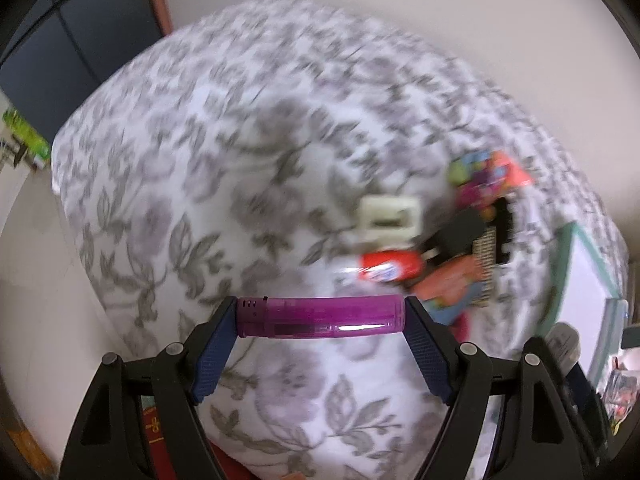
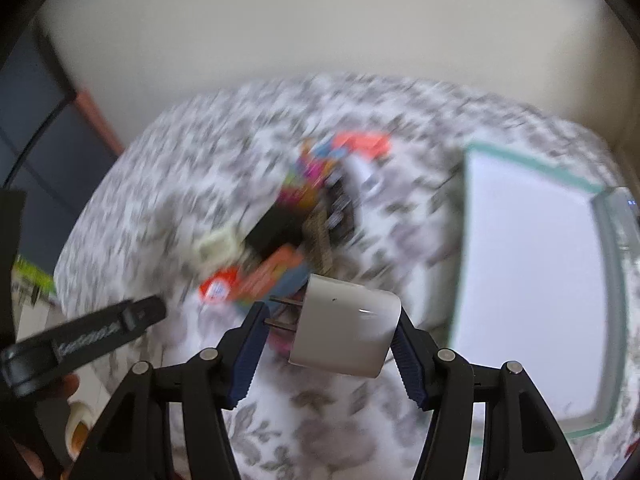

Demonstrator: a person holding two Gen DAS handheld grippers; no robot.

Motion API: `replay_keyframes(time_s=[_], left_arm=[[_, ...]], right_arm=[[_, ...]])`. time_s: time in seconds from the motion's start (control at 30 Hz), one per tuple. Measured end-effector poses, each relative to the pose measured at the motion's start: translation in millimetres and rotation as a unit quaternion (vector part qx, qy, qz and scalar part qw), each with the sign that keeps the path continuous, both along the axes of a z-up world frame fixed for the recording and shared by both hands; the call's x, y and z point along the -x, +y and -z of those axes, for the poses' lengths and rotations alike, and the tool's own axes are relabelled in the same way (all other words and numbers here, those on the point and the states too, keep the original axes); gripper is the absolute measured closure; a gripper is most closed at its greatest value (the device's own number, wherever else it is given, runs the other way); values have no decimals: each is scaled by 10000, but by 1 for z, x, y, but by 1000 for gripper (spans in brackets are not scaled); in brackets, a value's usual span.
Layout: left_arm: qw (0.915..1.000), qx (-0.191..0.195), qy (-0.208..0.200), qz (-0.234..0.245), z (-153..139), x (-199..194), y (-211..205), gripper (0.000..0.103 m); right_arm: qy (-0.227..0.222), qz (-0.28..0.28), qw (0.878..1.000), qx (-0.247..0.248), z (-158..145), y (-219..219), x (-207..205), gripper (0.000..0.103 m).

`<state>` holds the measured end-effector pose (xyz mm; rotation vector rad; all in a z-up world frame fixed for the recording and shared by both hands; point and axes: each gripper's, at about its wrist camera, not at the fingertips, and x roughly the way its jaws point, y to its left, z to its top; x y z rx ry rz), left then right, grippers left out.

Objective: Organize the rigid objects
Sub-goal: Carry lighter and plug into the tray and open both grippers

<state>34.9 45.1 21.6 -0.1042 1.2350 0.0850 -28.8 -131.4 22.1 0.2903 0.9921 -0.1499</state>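
My left gripper point(image 1: 320, 316) is shut on a purple translucent lighter point(image 1: 320, 317), held crosswise between its fingertips above the floral tablecloth point(image 1: 200, 160). My right gripper point(image 2: 330, 328) is shut on a white plug adapter point(image 2: 346, 330), its two prongs pointing left. A blurred pile of small objects lies ahead: a red lighter point(image 1: 390, 267), a cream clip point(image 1: 390, 216), a black block point(image 1: 456, 236) and colourful packets point(image 1: 486, 174). The same pile point(image 2: 292, 224) shows in the right wrist view.
A clear tray with a green rim point(image 2: 532, 276) stands on the cloth at the right; it also shows in the left wrist view point(image 1: 592, 280). The left gripper's black body point(image 2: 80, 340) shows at the left of the right view. A pale wall lies behind.
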Motion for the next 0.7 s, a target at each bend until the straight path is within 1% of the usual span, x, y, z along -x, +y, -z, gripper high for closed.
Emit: replay_keyframes(time_s=[0.03,0.13,0.2,0.3,0.37,0.43,0.5,0.53,0.7], left_arm=[[9999,14,-74,91,-8,0,-7,21],[9991,70,-243,352,-23,-3,-27,21],[9979,107,-332,539,-31,-4,-43,21],[9951,241,-435,850,-38,-8,-69,21],[9922,276,-473,1121,-42,-9,-95,21],[9890,256,-534,1356,-44,-9,-118,21],[9845,337,-587,1616,-44,-9,-141,21],[9821,395,-578,1747,-42,-10,-153,21],[9749,402,-473,2139,-26,-11,-206,21]], right_arm=[[-121,170,9998,38,-8,-10,2,40],[-302,570,9979,85,-22,-35,4,40],[-395,899,9948,277,-31,-54,9,40],[-403,1335,9886,571,-37,-83,18,40],[-372,1625,9840,625,-38,-105,26,40],[-361,1874,9796,626,-38,-125,32,40],[-340,2099,9750,646,-39,-145,40,40],[-310,2227,9721,674,-37,-155,43,40],[-132,2620,9625,695,-23,-190,53,40]])
